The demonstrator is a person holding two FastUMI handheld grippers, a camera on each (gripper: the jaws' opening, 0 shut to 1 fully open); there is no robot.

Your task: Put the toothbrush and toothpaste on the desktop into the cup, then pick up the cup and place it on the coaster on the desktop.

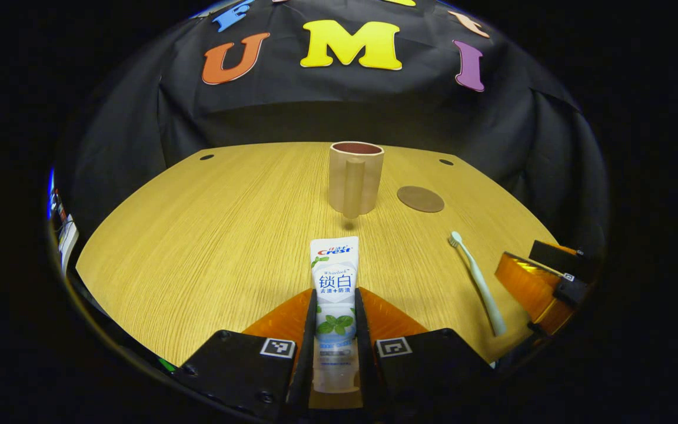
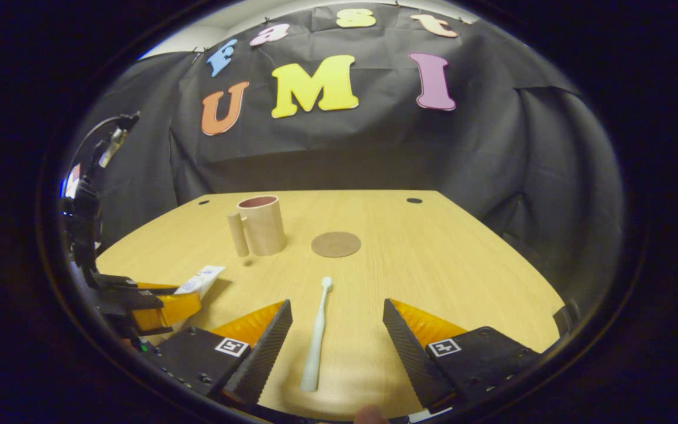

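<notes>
A white toothpaste tube (image 1: pixel 334 277) lies lengthwise between the fingers of my left gripper (image 1: pixel 335 294), which is shut on its lower half. Straight ahead stands the beige cup (image 1: pixel 355 176), handle toward me, with the round brown coaster (image 1: pixel 420 198) to its right. The pale toothbrush (image 1: pixel 477 282) lies on the table to the right. In the right gripper view the toothbrush (image 2: pixel 317 335) lies flat between the spread fingers of my open right gripper (image 2: pixel 336 303), untouched, bristles pointing away. Beyond it are the coaster (image 2: pixel 336 244) and the cup (image 2: pixel 259 227). The toothpaste (image 2: pixel 200 281) pokes out of the left gripper (image 2: pixel 150 306).
The wooden table (image 1: pixel 198 235) has small dark holes near its far corners (image 1: pixel 446 162). Black cloth hangs close behind the far edge. The right gripper (image 1: pixel 545 282) sits at the table's near right edge. Cables and equipment (image 2: pixel 83 206) stand off the table's left side.
</notes>
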